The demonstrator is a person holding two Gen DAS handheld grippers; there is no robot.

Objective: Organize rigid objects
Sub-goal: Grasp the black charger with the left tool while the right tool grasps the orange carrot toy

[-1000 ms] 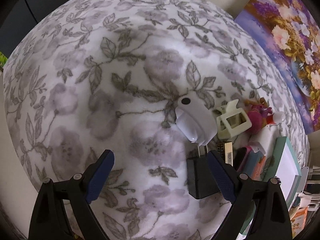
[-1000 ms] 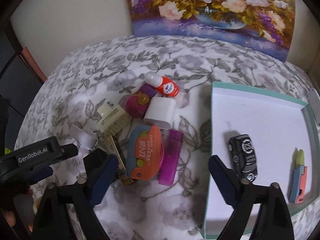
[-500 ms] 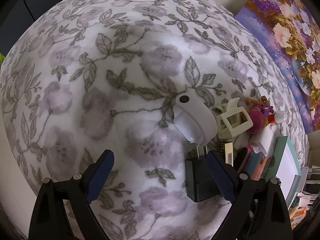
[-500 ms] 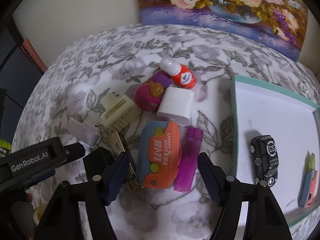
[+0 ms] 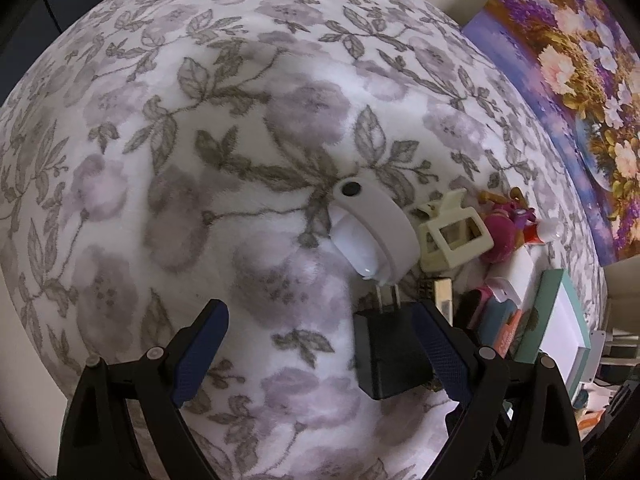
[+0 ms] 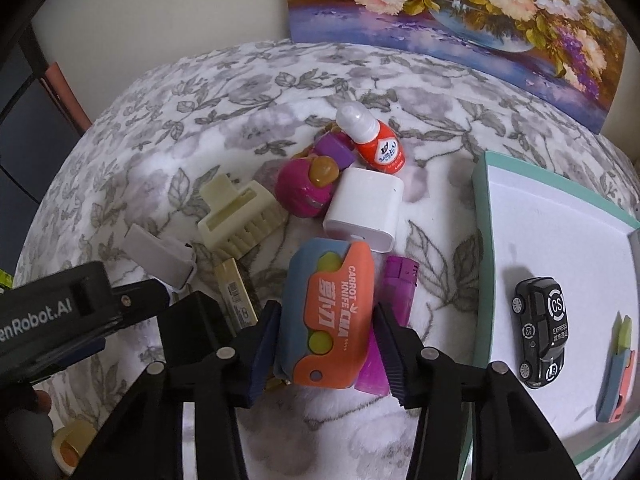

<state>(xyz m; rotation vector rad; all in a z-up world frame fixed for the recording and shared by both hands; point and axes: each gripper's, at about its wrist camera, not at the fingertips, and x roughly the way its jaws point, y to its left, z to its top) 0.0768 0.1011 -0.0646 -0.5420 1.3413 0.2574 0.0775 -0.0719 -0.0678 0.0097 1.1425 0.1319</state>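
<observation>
My right gripper (image 6: 326,320) has its jaws close around an orange and blue carrot knife toy (image 6: 326,312) lying on the floral cloth; whether the pads press it is unclear. A purple lighter (image 6: 390,316) lies just right of it. Behind are a white charger cube (image 6: 364,208), a pink toy (image 6: 304,188), a red bottle (image 6: 376,140) and a cream hair clip (image 6: 236,216). My left gripper (image 5: 320,328) is open and empty, with a black plug adapter (image 5: 390,354) by its right finger and a white night light (image 5: 372,232) ahead.
A teal-rimmed white tray (image 6: 482,240) at the right holds a black toy car (image 6: 540,332) and a small orange-blue knife toy (image 6: 618,376). A flower painting (image 6: 460,12) leans on the wall behind. A gold lighter (image 6: 236,292) lies left of the carrot knife.
My right gripper has moved left and down from beside the tray to the carrot knife, and its jaws have narrowed around it. The left gripper has barely moved.
</observation>
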